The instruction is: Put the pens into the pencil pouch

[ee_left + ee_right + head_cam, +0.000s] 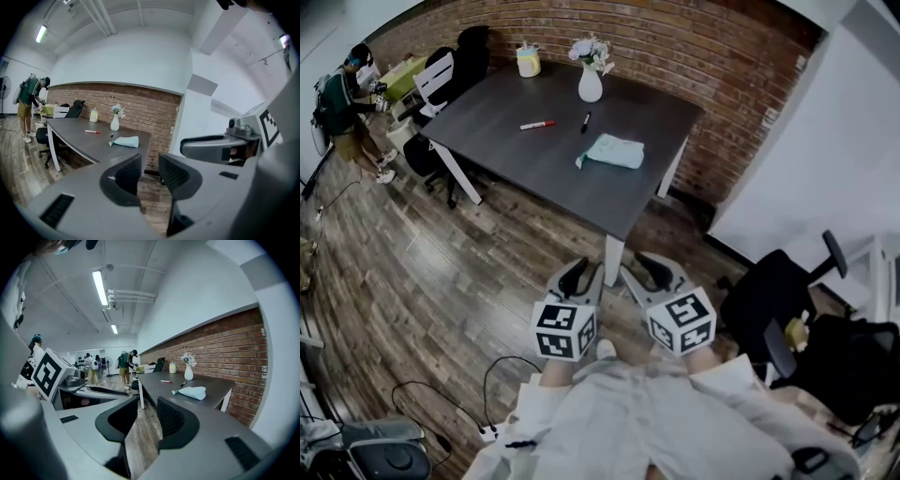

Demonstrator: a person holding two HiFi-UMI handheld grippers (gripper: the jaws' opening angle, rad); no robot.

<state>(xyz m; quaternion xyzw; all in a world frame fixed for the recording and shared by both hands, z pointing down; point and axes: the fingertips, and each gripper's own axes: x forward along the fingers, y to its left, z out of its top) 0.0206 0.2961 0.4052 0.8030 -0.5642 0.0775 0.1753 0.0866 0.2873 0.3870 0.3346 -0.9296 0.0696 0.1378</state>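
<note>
While both grippers hang low in the head view, short of the table [506,141], the pens lie out on its dark top, upper centre of frame. Red-and-white pen [537,125] runs nearly left to right. Just right of it, the short black pen [585,121] stands almost upright in the frame, its far end aimed toward the white vase [591,84]. The pencil pouch [613,151], pale teal, soft and rumpled, lies flat lower right of both pens, apart from them. Left gripper [149,171]: fingers [129,173] parted, nothing between them but floor. Right gripper [146,416]: fingers [176,420] parted as well, also empty.
</note>
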